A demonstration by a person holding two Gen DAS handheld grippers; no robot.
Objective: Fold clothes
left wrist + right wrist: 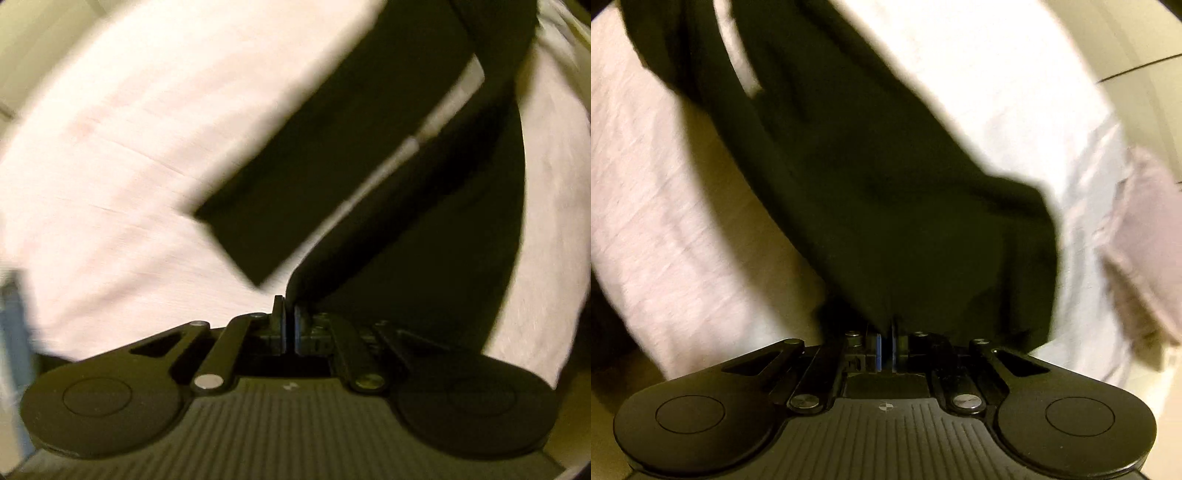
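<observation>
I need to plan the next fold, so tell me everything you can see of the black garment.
The black garment is dark, soft, matte cloth, blurred in both views. It hangs lifted over a pale pink sheet, draped in long folds. In the left view a flat, straight-edged strip juts out to a square corner, and pale gaps show between its folds. The left gripper is shut on one edge, and the right gripper is shut on another. What kind of garment it is cannot be told.
</observation>
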